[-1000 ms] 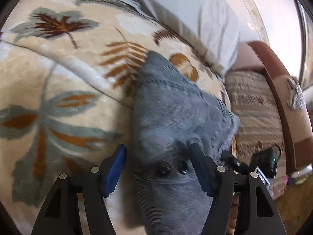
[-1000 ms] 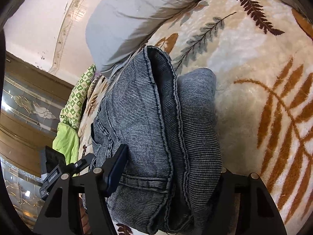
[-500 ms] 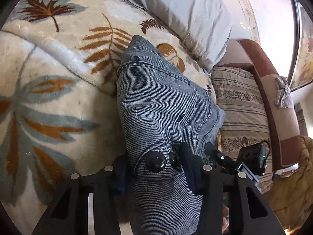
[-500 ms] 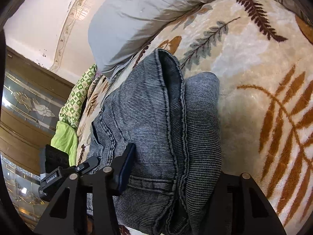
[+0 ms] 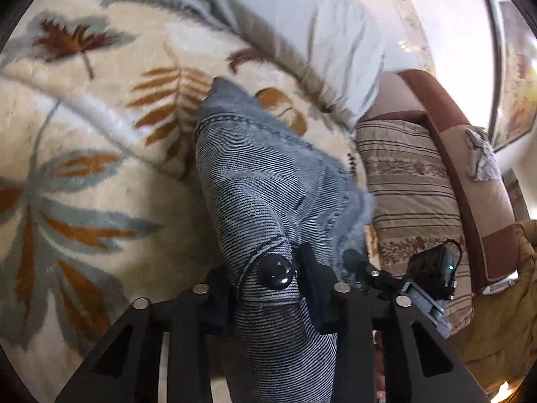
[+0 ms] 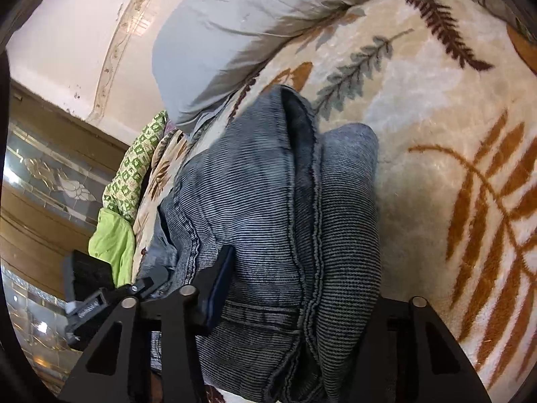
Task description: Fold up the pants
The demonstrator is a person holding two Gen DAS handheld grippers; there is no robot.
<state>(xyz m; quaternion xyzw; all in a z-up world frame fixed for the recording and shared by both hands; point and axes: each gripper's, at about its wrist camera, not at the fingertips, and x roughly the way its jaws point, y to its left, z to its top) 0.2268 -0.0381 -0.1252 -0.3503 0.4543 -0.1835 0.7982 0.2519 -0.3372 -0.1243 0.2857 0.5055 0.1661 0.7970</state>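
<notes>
The left gripper (image 5: pixel 265 288) is clenched on the waistband by the button (image 5: pixel 276 271) of the pants (image 5: pixel 268 181), which lie bunched on the leaf-print blanket (image 5: pixel 84 174). The right gripper (image 6: pixel 295 305) has its jaws pressed around the thick folded end. This looks like a mid-fold grasp; next both ends probably need carrying over together and laying flat.

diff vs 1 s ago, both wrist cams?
The left gripper went from open jaws straddling the waistband to shut on the jeans by the button. The right gripper narrowed its jaws around the folded stack of jeans. The jeans have barely shifted on the leaf-print blanket, and the grey pillow has not moved.
</notes>
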